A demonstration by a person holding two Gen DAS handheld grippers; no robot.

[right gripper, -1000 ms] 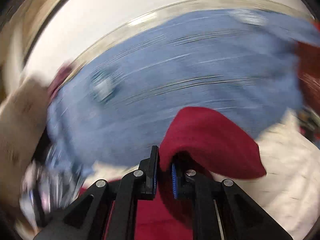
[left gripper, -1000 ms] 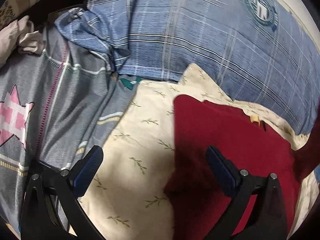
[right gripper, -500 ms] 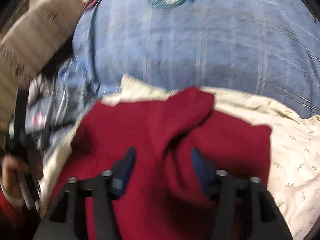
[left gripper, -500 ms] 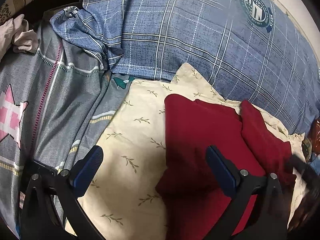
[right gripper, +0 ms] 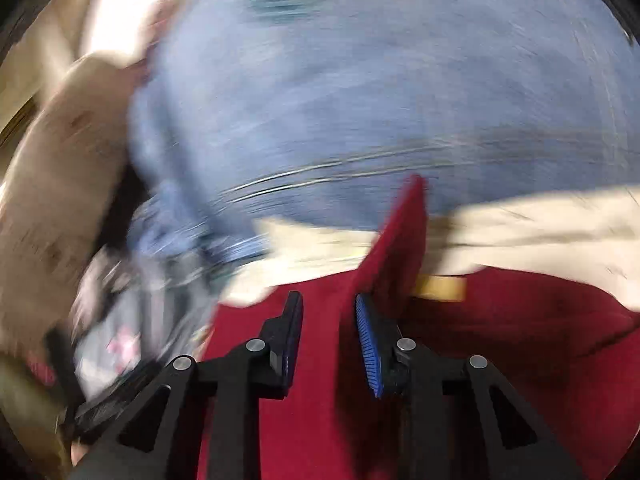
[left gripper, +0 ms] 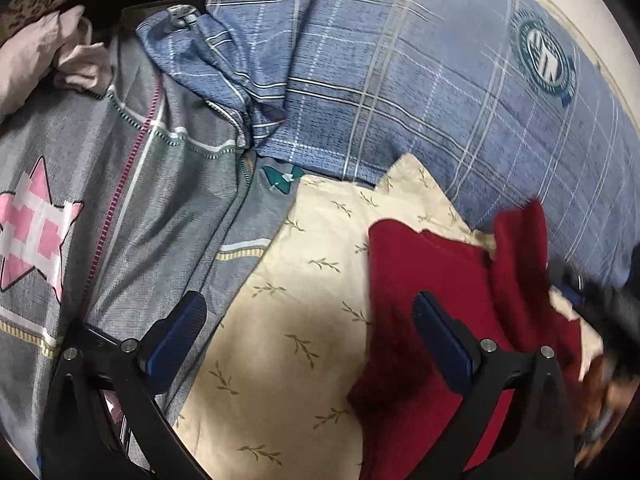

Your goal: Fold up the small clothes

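Red garment [left gripper: 432,280] lay on a cream leaf-print cloth [left gripper: 304,304], in front of a blue plaid pillow [left gripper: 400,80]. A raised red flap [right gripper: 400,240] ran straight ahead from the right gripper [right gripper: 328,344]; its jaws were narrowing around the flap's base, pads not yet pressing. Right gripper was nearer the flap. Left gripper [left gripper: 308,344] hung wide over the garment's left edge, holding nothing.

No wording can be read anywhere ahead of my grippers. The round green-and-white emblem [left gripper: 545,59] on the blue plaid bedding [left gripper: 400,92], far beyond my left gripper, carries ring lettering too small to make out.
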